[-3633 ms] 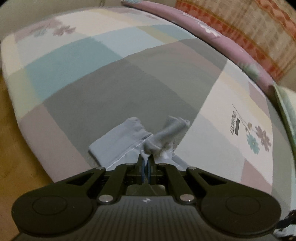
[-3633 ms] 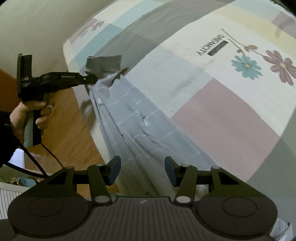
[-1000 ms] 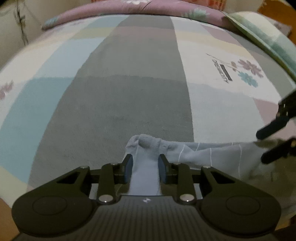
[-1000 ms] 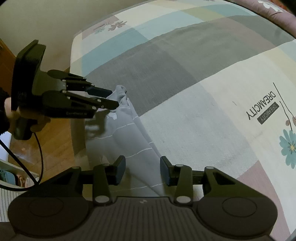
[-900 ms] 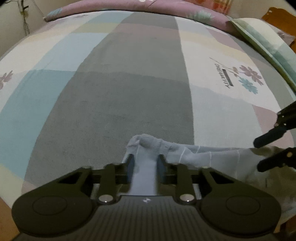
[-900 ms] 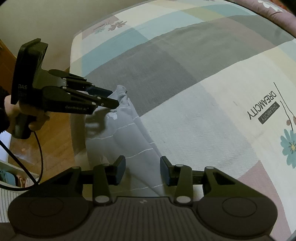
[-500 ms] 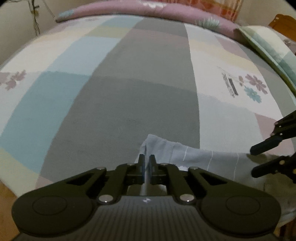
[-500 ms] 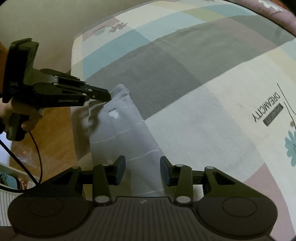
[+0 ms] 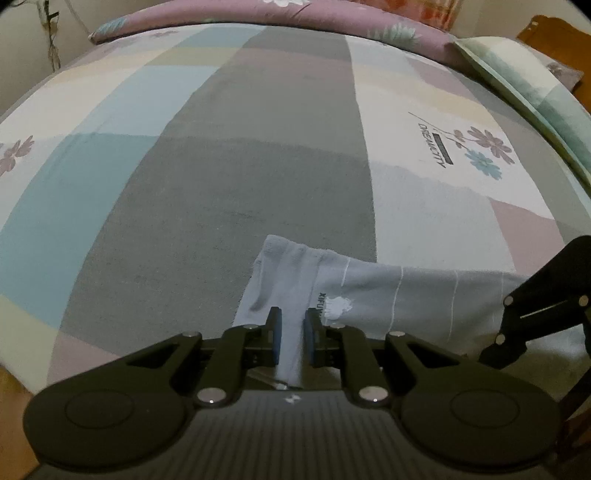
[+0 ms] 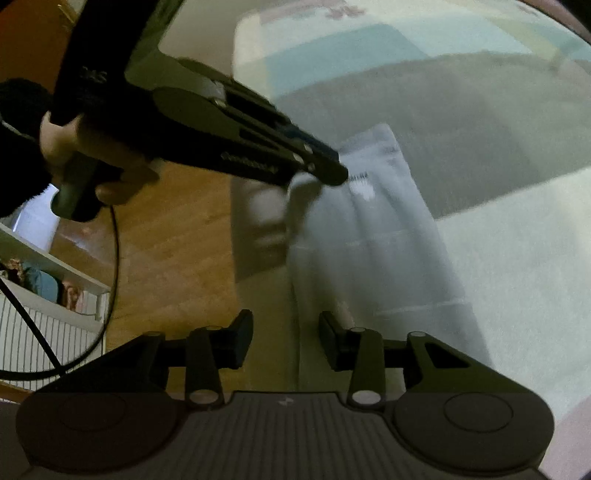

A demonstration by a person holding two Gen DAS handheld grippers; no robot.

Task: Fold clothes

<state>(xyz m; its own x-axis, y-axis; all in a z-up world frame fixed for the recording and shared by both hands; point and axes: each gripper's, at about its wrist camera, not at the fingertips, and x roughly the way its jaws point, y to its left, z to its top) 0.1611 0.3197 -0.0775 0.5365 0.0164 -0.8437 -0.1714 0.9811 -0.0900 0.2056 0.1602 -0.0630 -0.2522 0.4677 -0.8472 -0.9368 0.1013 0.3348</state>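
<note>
Where the bed's near edge curves away, a pale grey garment with thin white stripes lies stretched flat on the patchwork bedspread, running from the 6 o'clock centre of the left wrist view out toward 3 o'clock. Its gathered end, printed with a small white logo and dark lettering, sits at the boundary of the dark grey patch and the pale one.

From the left wrist view, the left gripper straddles a narrow strip of that cloth. Its jaws have just been opening after a pinch, and the blue pads now stand slightly apart with the fabric running between them; the pads look clear of the cloth, so the grip reads as released. A hand wraps this tool's handle at 9 o'clock in the right wrist view, a black cable trailing down from it over the wooden floor.

In the blurred right wrist view, the right gripper hangs with jaws well apart, having narrowed slightly, nothing pressed between them. It sits over the bed's edge, the garment's long side just beside its right finger and spreading up toward 12 o'clock.

A purple floral quilt lies along the far side at 12 o'clock, a green striped pillow at 2 o'clock.
</note>
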